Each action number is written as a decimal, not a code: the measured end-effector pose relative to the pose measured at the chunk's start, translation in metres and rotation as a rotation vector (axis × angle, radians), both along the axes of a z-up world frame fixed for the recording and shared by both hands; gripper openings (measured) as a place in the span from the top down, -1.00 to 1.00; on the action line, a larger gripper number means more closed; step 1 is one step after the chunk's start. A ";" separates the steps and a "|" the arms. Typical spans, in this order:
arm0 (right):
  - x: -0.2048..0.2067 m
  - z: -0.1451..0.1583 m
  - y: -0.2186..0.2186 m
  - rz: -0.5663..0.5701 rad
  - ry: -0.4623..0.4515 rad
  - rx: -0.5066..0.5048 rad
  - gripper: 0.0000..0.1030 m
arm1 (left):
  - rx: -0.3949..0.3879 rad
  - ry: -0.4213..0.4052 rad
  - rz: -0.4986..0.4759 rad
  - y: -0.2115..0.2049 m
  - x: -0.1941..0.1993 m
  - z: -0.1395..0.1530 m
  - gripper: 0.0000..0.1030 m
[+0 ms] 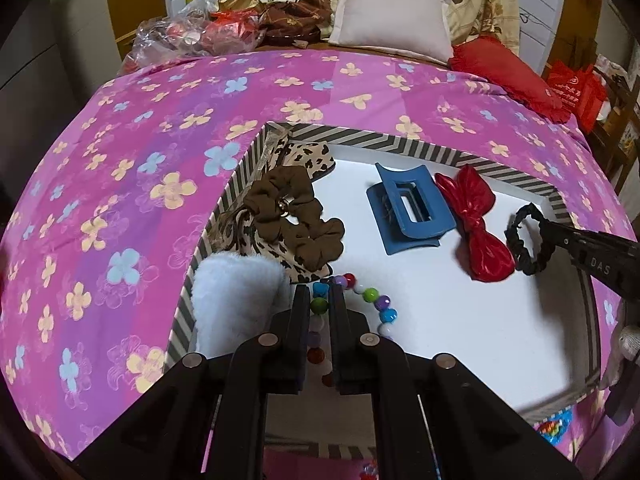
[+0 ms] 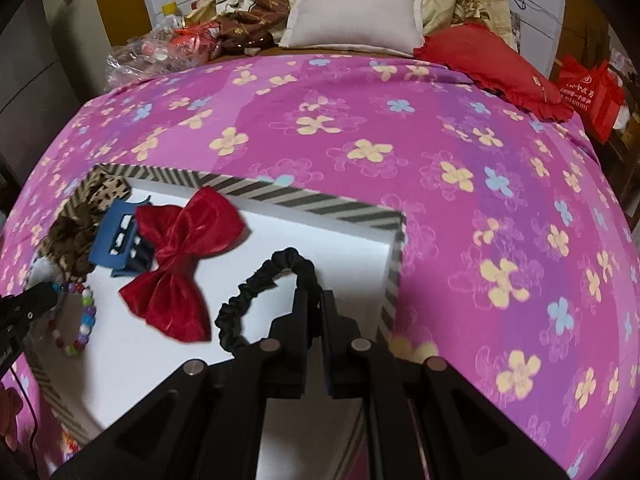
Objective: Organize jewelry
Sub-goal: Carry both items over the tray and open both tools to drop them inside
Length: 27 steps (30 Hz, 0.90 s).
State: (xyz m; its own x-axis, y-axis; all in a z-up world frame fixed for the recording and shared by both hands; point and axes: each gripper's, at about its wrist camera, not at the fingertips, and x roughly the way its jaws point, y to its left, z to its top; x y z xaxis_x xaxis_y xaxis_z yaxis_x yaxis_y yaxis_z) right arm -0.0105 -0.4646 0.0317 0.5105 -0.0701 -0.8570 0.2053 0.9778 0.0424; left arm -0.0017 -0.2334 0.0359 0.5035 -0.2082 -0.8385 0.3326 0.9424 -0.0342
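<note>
A striped-rim box [image 1: 404, 142] with a white floor lies on the bed. My left gripper [image 1: 320, 294] is shut on a colourful bead bracelet [image 1: 374, 300] over the box's near left part; it also shows in the right wrist view [image 2: 82, 320]. My right gripper [image 2: 316, 298] is shut on a black scrunchie [image 2: 256, 292] over the box's right part; the scrunchie also shows in the left wrist view [image 1: 524, 240]. In the box lie a red bow [image 1: 476, 228], a blue claw clip [image 1: 408, 212], a brown scrunchie [image 1: 296, 216], a leopard-print piece [image 1: 308, 158] and a white fluffy item [image 1: 236, 300].
The box rests on a pink flowered bedspread [image 1: 160, 160]. At the bed's head are a white pillow [image 1: 392, 16], a red cushion [image 1: 508, 72], plastic bags [image 1: 180, 36] and clothes. A red bag [image 1: 576, 88] stands at the right.
</note>
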 end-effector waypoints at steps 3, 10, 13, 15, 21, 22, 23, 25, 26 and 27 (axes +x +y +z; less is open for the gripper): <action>0.010 -0.002 0.004 0.000 0.017 -0.021 0.88 | 0.004 -0.001 0.003 -0.001 0.002 -0.003 0.96; 0.020 -0.004 0.004 -0.008 0.029 -0.006 0.53 | 0.013 -0.008 0.011 0.000 0.000 -0.005 0.96; 0.014 -0.001 -0.003 -0.033 0.008 0.021 0.16 | -0.061 0.011 0.011 0.005 -0.001 -0.001 0.77; 0.007 0.004 -0.006 -0.040 -0.011 0.041 0.15 | -0.078 -0.006 0.004 0.006 -0.005 0.005 0.57; -0.033 0.028 0.002 -0.005 -0.093 0.091 0.13 | -0.062 -0.059 -0.012 0.008 -0.026 0.023 0.50; -0.039 0.032 0.003 0.000 -0.105 0.099 0.11 | -0.056 -0.069 -0.014 0.009 -0.030 0.026 0.50; -0.051 0.037 0.006 0.005 -0.125 0.112 0.04 | -0.052 -0.080 -0.014 0.010 -0.035 0.028 0.50; -0.067 0.044 0.009 0.010 -0.152 0.122 -0.03 | -0.048 -0.098 -0.016 0.013 -0.048 0.034 0.50; -0.078 0.048 0.013 0.014 -0.166 0.129 -0.05 | -0.045 -0.103 -0.017 0.015 -0.052 0.035 0.50; -0.087 0.050 0.015 0.016 -0.176 0.132 -0.05 | -0.044 -0.109 -0.018 0.017 -0.058 0.037 0.50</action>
State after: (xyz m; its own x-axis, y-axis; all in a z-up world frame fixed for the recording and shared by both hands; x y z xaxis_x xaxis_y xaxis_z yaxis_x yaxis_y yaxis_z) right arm -0.0970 -0.4496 0.0822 0.6529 0.0463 -0.7560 0.1683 0.9643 0.2044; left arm -0.0599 -0.2169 0.0727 0.5875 -0.2532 -0.7686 0.3531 0.9348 -0.0381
